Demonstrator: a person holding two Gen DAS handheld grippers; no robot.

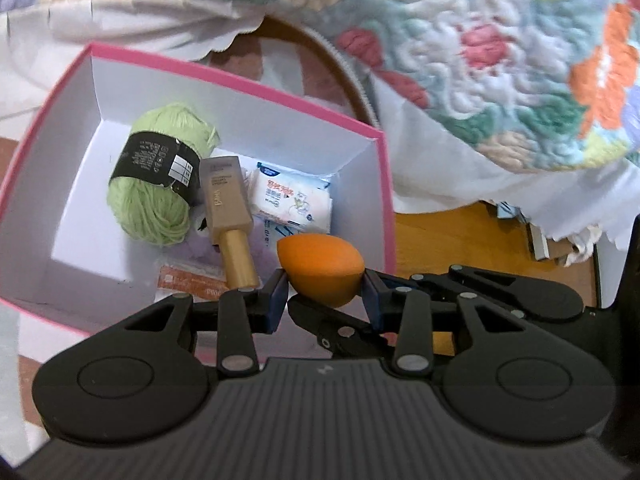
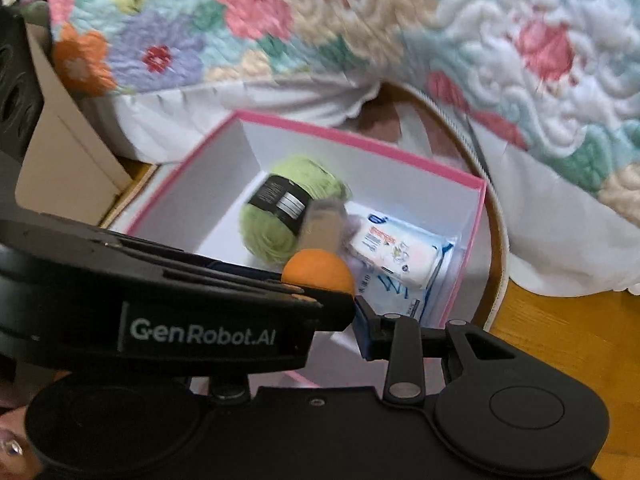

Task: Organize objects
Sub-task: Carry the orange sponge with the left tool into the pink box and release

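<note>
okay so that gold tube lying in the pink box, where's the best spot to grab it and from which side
Grip the gold tube across its wide squared body, coming from above. It lies flat, so both long sides face up and outward; the yarn ball crowds one side, so the narrower round cap end may be the freer fallback.

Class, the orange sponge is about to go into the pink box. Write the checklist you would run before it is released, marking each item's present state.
1. Left claw pads press the orange sponge: ok.
2. Sponge over the pink box opening: cannot tell.
3. Free floor inside the box: ok, beside the green yarn.
4. Gold tube and wipes pack clear of the drop: cannot tell.
5. Right claw's state: cannot tell from the pictures, mostly hidden.
</note>
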